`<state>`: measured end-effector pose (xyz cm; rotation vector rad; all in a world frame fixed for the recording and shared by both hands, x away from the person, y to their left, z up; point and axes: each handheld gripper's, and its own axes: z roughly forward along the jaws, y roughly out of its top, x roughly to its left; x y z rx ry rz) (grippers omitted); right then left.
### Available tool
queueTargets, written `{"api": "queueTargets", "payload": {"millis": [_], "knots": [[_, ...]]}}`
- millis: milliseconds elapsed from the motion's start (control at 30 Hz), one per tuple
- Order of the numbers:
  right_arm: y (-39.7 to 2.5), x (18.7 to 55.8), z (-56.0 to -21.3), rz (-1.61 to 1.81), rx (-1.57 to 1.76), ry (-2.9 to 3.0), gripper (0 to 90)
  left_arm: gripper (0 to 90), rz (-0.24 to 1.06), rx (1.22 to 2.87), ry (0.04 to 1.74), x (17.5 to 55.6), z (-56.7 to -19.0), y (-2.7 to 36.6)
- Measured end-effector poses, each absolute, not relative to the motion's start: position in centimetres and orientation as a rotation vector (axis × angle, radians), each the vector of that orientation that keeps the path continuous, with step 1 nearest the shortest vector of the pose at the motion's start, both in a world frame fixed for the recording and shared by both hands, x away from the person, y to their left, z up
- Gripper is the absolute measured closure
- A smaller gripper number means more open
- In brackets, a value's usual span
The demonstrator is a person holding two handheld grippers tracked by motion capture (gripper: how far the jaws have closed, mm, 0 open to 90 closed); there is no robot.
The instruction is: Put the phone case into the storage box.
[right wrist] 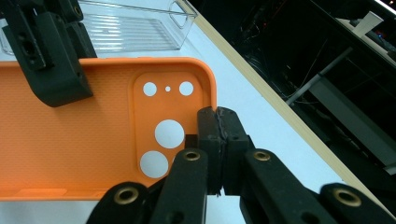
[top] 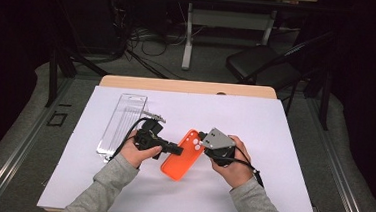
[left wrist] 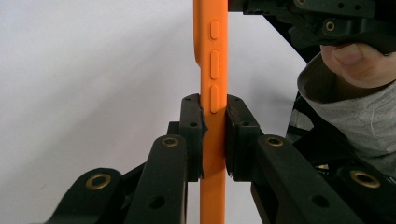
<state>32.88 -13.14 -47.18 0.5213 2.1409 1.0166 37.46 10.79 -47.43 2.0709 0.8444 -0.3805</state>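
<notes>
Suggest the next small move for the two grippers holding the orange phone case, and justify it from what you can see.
Probably carry the orange phone case left toward the clear plastic tray. The left gripper clamps its long edge and the right gripper pinches the edge by the camera holes, so it looks firmly held, and the tray lies open beside the left hand.

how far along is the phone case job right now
Done: the orange phone case is off the table, out of the clear plastic box lying beside it. In hand: the left gripper clamps its long edge, the right gripper pinches the edge by the camera holes. Left: where it goes next cannot be told.
</notes>
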Motion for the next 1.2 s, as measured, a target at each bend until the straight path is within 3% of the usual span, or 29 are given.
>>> {"api": "queueTargets", "payload": {"millis": [1200], "knots": [[-13.20,33.01,-47.23,1.043,0.547,2.143,87.9,80.2,-0.383,2.057,0.850,37.52,-47.46,10.96]]}}
